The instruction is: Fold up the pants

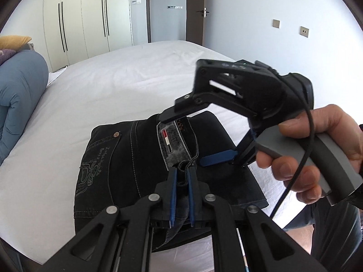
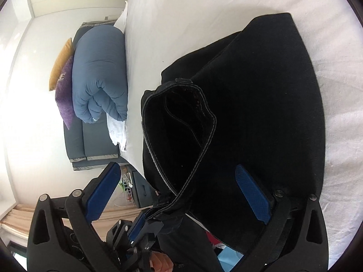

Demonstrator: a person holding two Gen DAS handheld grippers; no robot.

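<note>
Left gripper [image 1: 182, 176] is clamped on a fold of the waistband of the black pants [image 1: 140, 158], its blue pads close together with denim pinched between them. Right gripper [image 2: 179, 195] has its fingers wide apart; one blue pad [image 2: 253, 198] rests against the dark fabric, the other [image 2: 103, 191] hangs off the cloth. Pants lie folded in a compact stack on the white bed [image 1: 109, 83], near its front edge, with the grey waistband label [image 1: 171, 141] and an embroidered back pocket facing up. A rolled blue duvet [image 1: 18, 90] sits at the bed's left edge.
</note>
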